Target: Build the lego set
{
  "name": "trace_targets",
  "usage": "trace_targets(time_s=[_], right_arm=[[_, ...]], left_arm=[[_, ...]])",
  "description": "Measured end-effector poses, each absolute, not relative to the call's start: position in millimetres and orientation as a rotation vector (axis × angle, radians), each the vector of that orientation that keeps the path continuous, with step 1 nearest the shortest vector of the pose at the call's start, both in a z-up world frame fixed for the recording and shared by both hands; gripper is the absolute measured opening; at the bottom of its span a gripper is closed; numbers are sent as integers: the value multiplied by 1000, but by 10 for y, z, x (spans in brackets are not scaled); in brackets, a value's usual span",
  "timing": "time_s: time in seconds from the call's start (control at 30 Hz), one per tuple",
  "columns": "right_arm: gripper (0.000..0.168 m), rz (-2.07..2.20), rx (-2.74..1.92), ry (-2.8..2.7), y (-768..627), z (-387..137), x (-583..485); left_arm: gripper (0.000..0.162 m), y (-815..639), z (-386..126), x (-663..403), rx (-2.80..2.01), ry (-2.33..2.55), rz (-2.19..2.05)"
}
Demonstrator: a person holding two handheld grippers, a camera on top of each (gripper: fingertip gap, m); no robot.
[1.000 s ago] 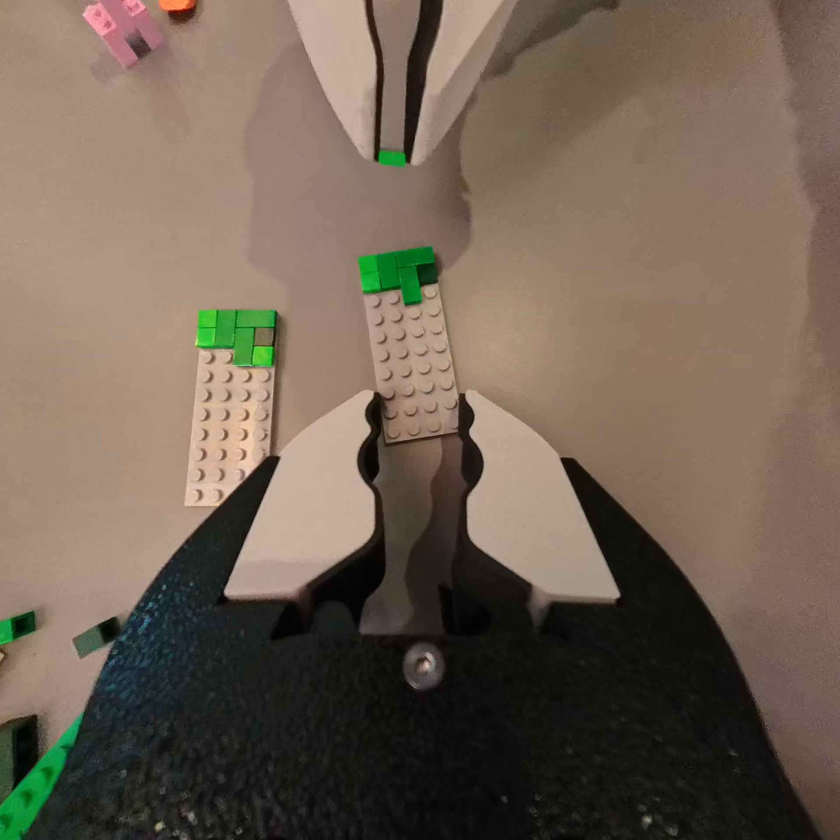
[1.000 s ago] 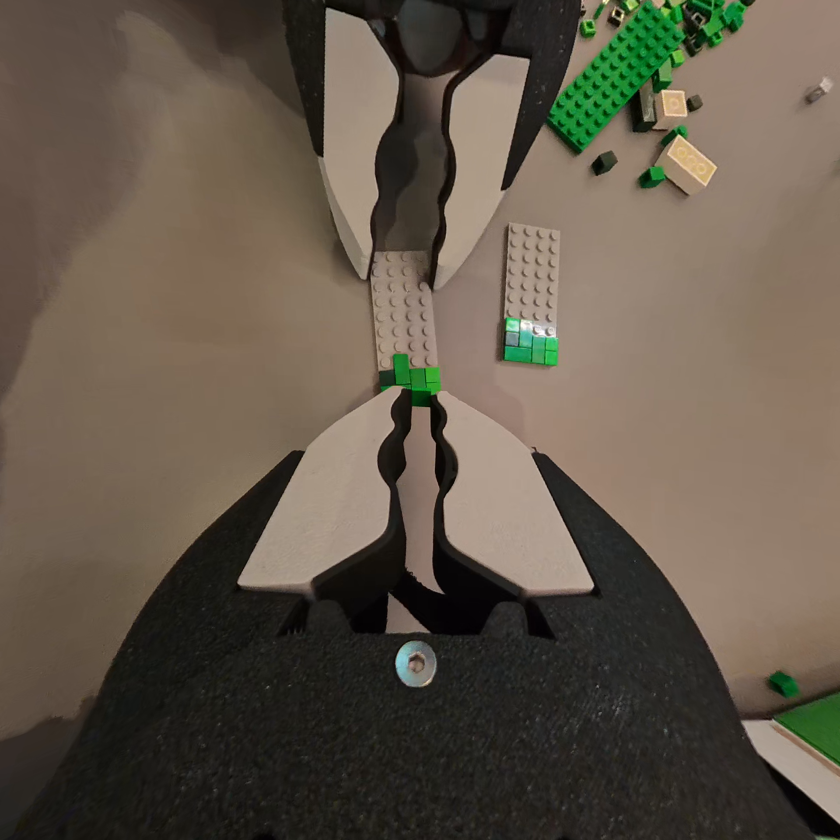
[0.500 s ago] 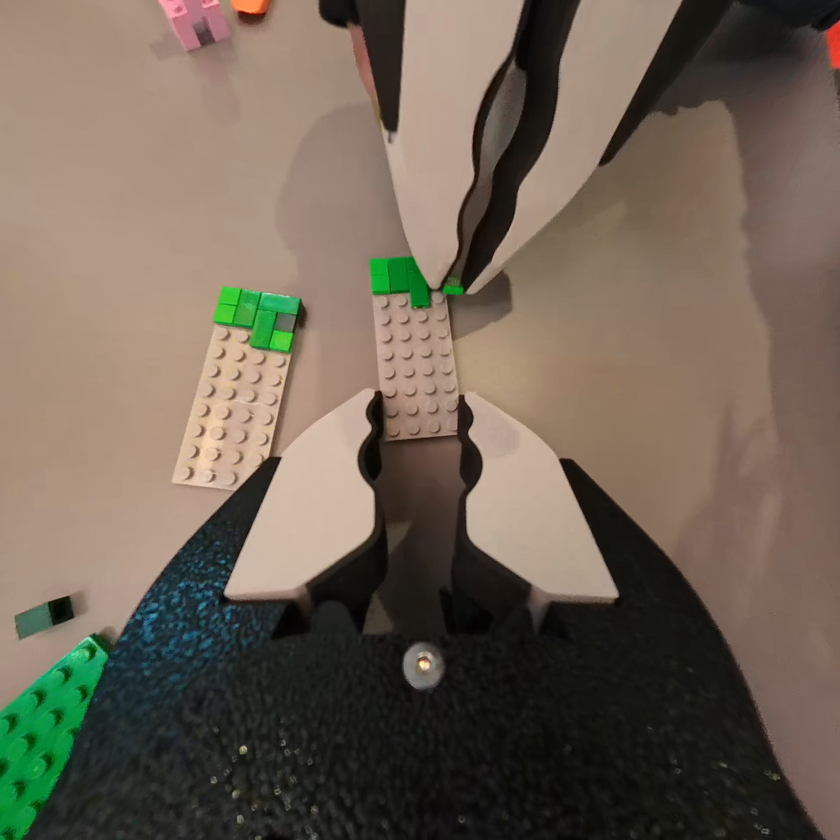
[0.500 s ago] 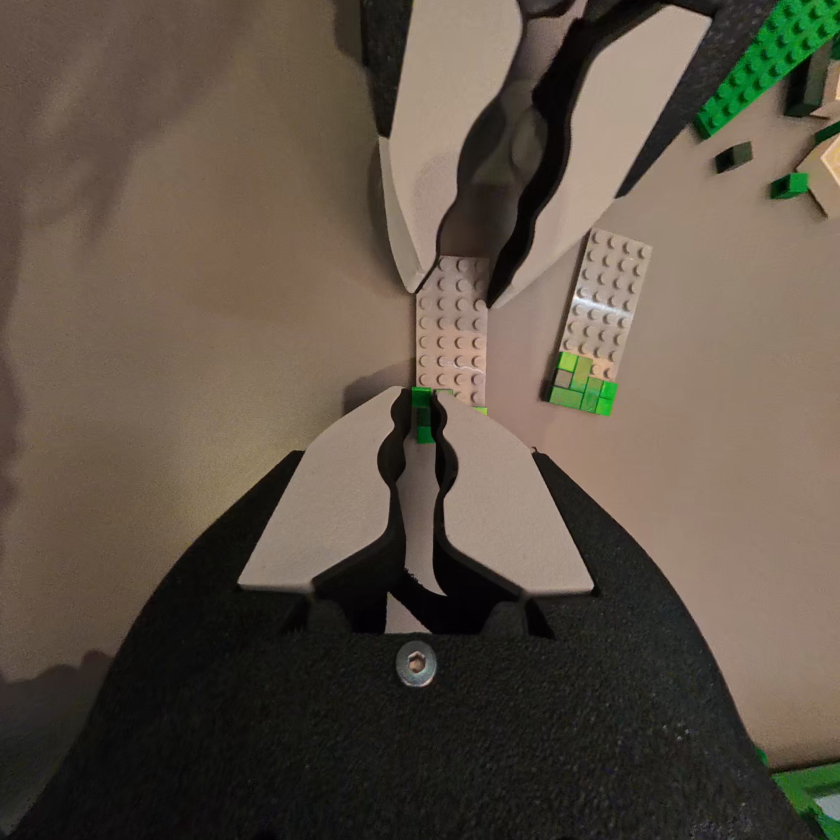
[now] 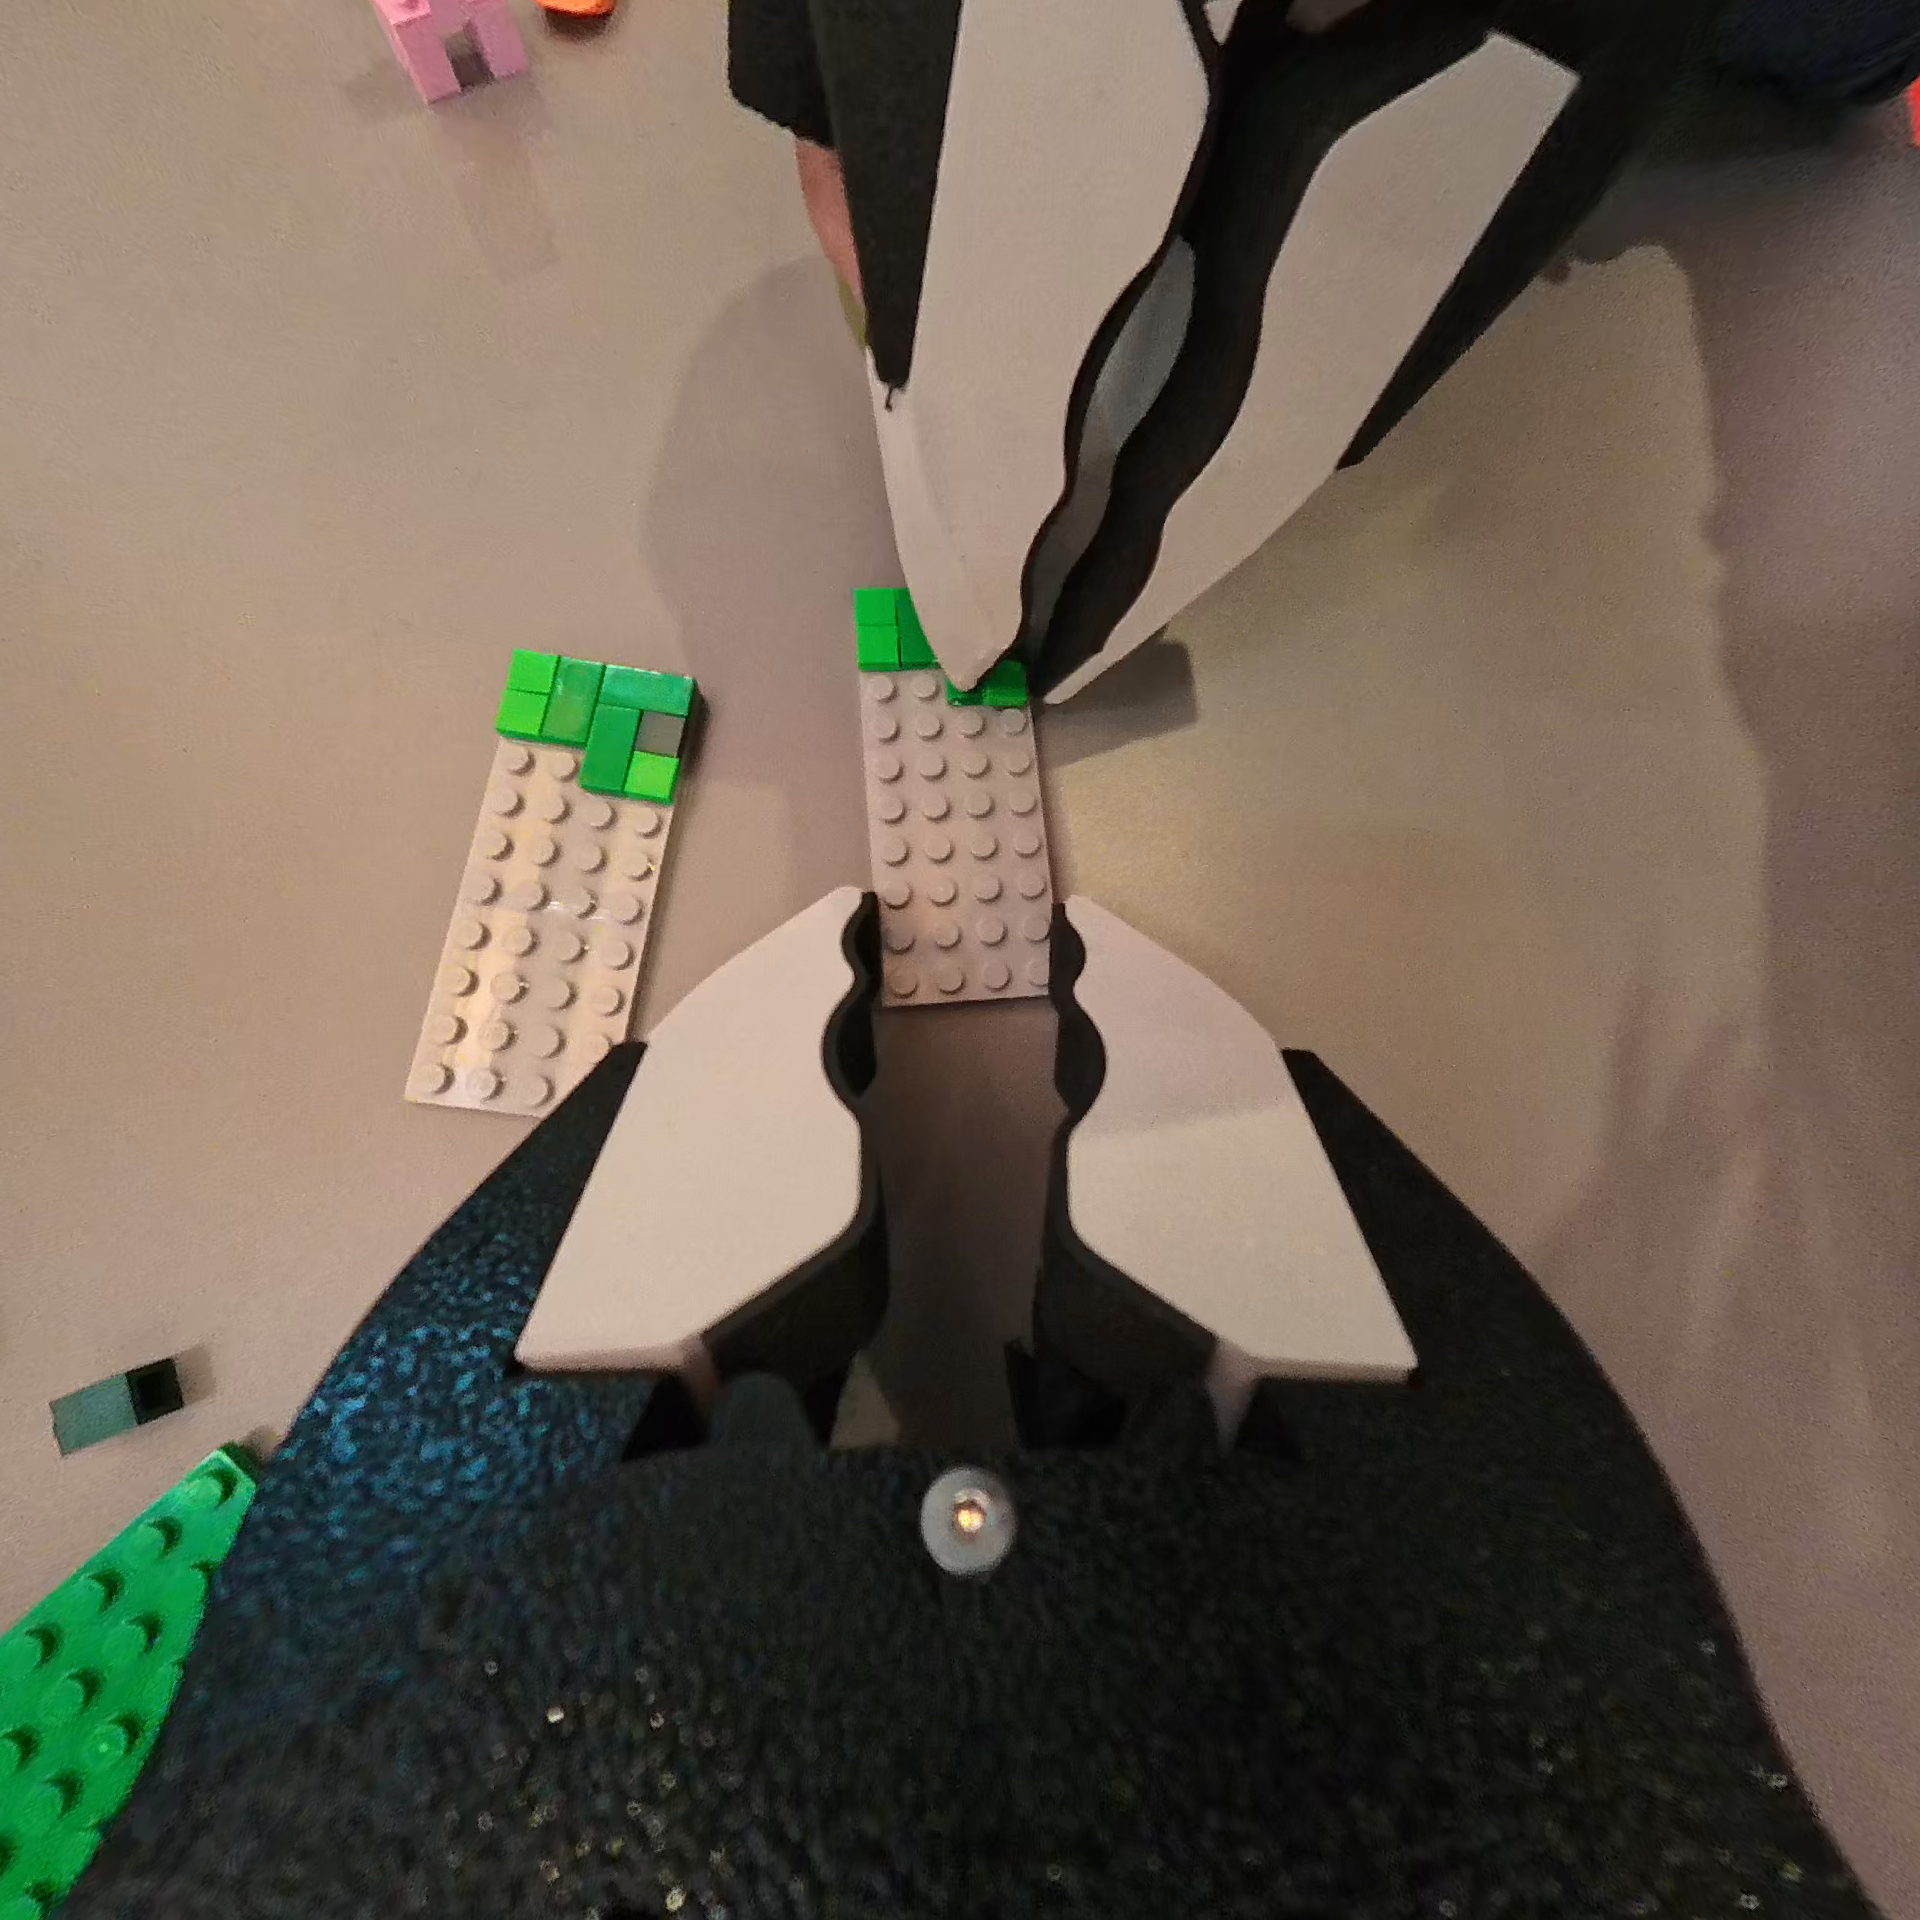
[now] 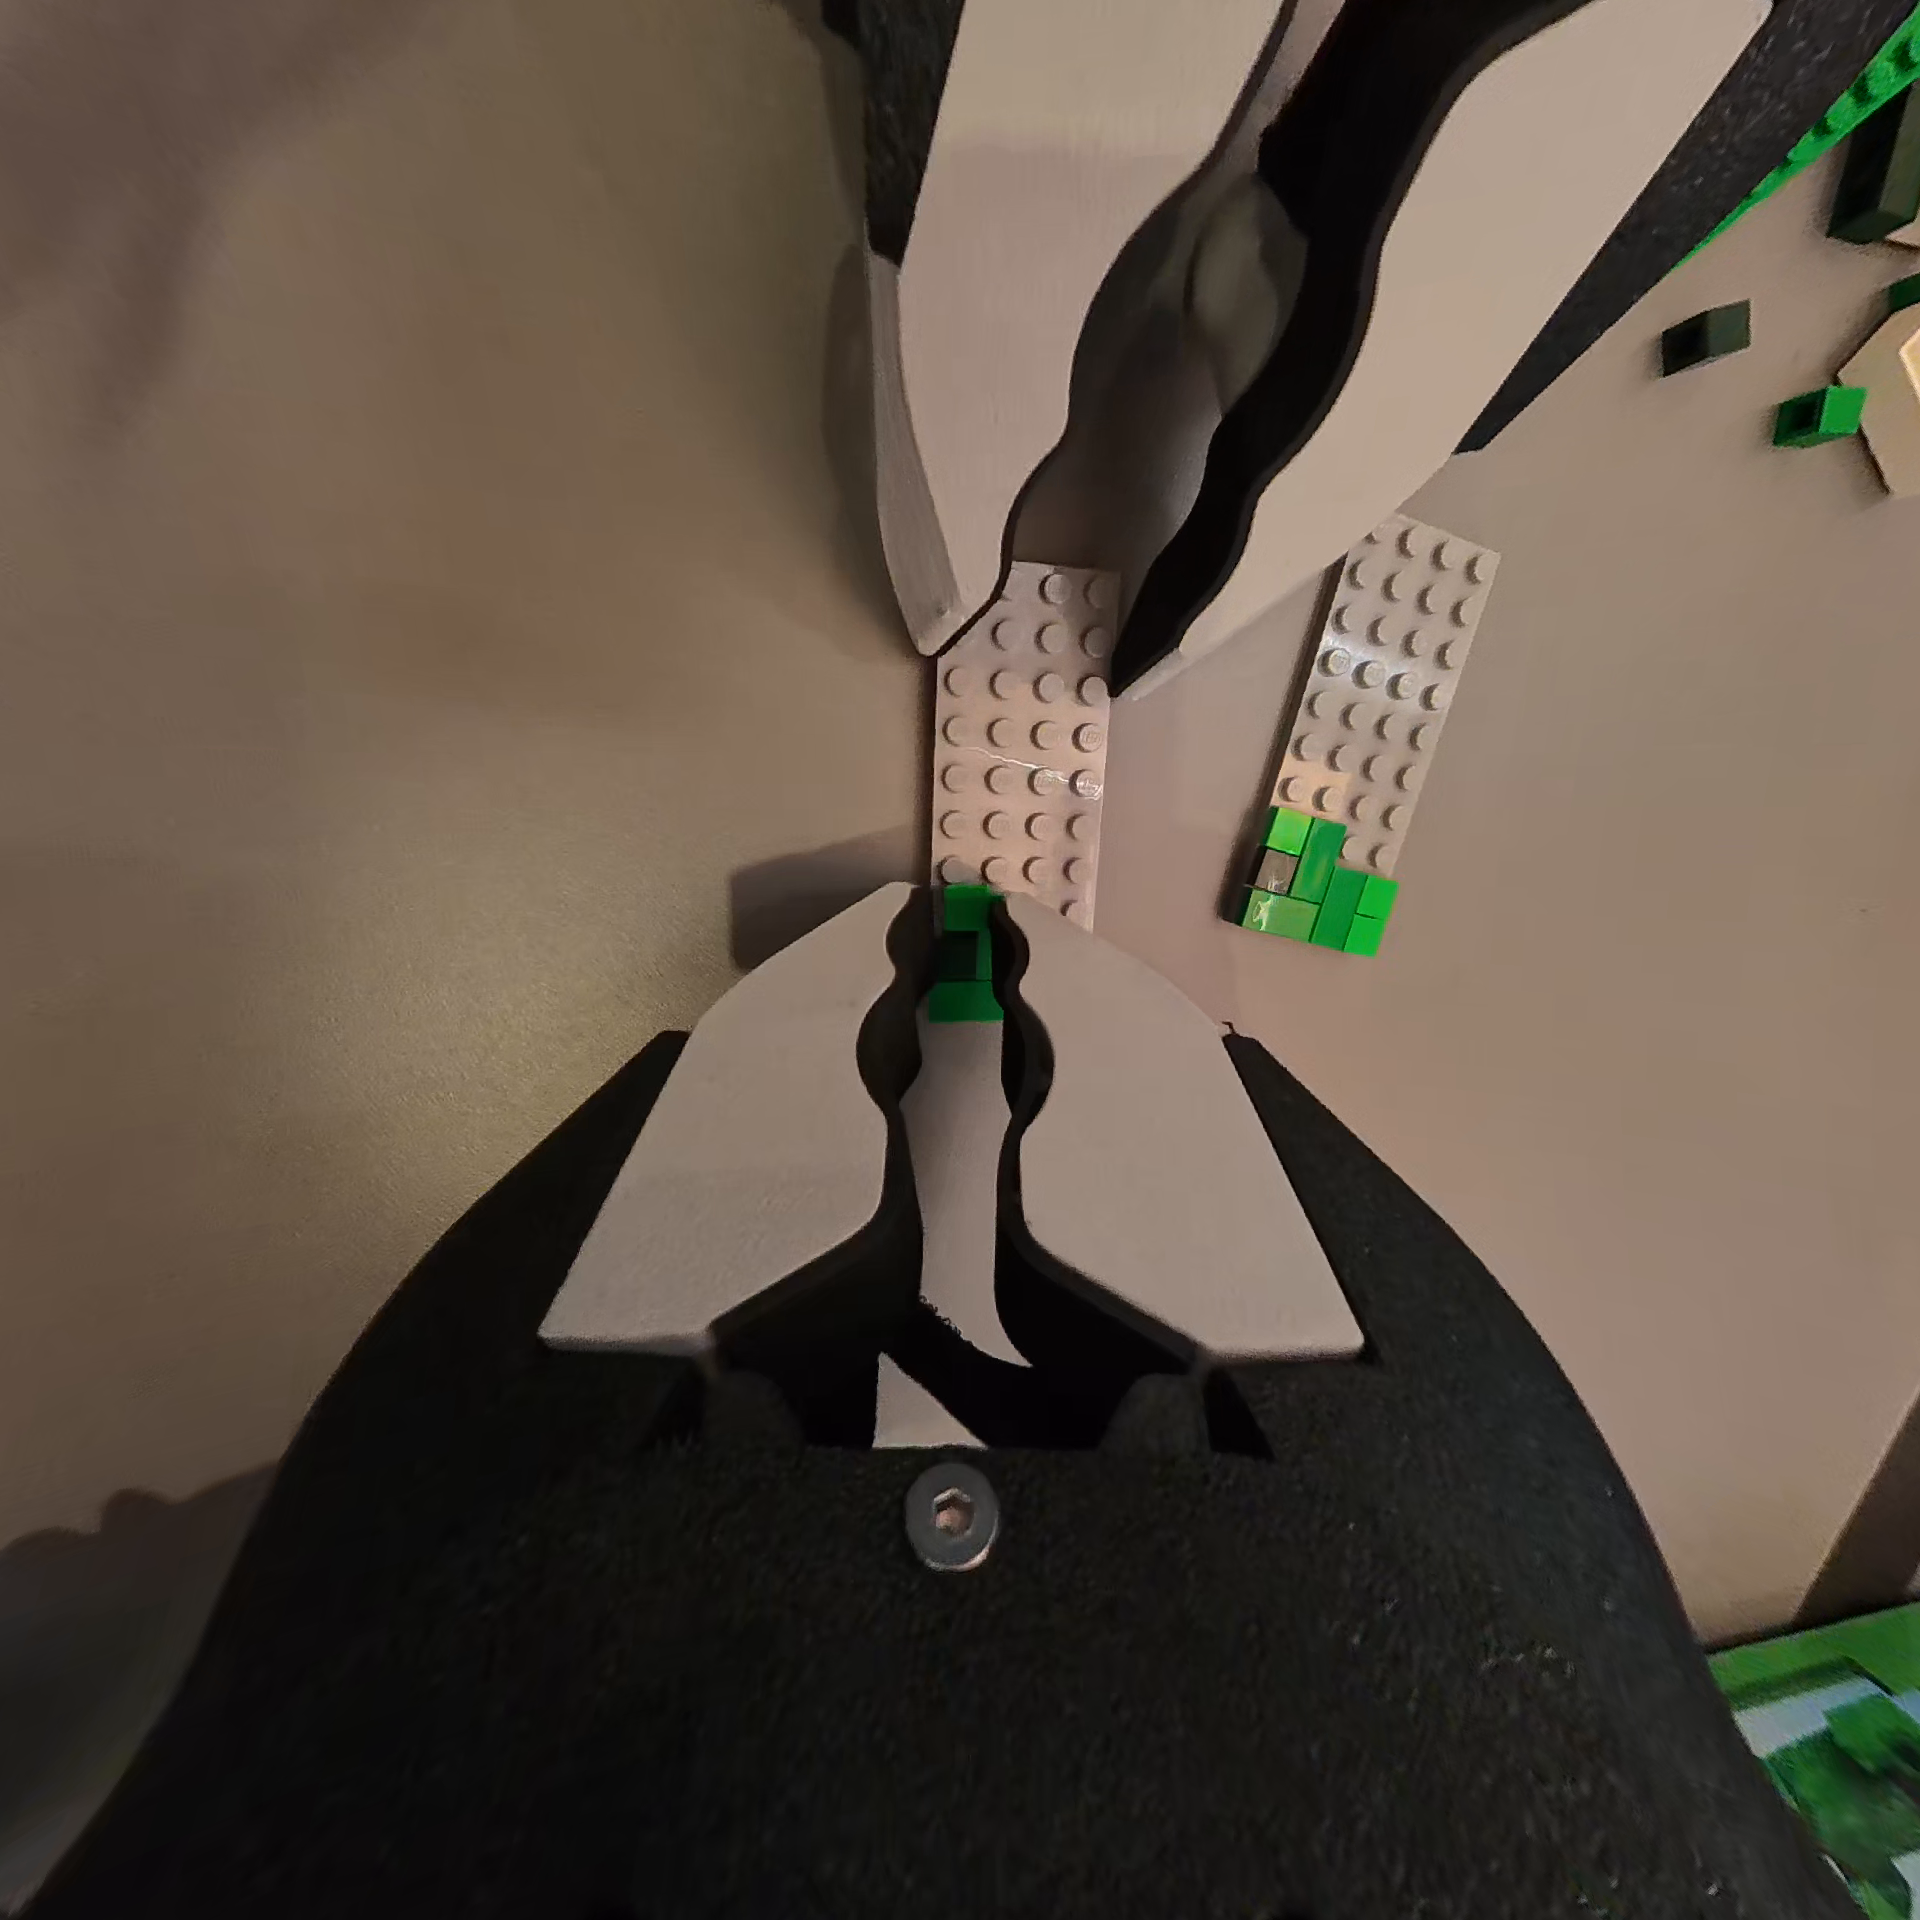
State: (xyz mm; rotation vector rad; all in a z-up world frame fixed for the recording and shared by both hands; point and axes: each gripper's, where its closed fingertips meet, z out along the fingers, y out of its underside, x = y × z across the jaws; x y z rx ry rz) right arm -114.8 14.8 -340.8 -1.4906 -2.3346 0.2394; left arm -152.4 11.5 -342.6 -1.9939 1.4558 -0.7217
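A grey studded plate (image 5: 956,831) lies on the table with green tiles (image 5: 883,629) at its far end. My left gripper (image 5: 961,935) is shut on the plate's near end, one finger against each long edge. My right gripper (image 5: 1013,675) reaches in from the top, shut on a small green tile (image 5: 992,688) that sits on the plate's far right corner beside the other tiles. In the right wrist view the right gripper (image 6: 956,904) holds the green tile (image 6: 966,904) at the near end of the plate (image 6: 1023,748), and the left gripper (image 6: 1029,644) grips the far end.
A second grey plate (image 5: 551,904) with green tiles (image 5: 597,717) lies to the left; it also shows in the right wrist view (image 6: 1382,675). A pink piece (image 5: 457,52), a dark green brick (image 5: 120,1403) and a large green plate (image 5: 94,1662) lie around. Loose green bricks (image 6: 1818,416) lie farther off. Across from one pair of fingers to the other is roughly 4 cm.
My right gripper has come down with the green tile from above the table onto the plate's tiled end. The left gripper has kept its hold on the plate.
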Motion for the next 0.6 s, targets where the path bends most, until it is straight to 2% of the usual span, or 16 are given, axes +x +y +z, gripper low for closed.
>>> trace_targets(time_s=[0.33,0.6], right_arm=[[27,173,-1516,-2228,211,-3375,-1024],[29,-50,-1117,-1913,238,-3267,-1206]], left_arm=[[31,125,-3419,-1536,-2029,1422,-751],[31,183,-3402,-1580,-2076,1335,-846]])
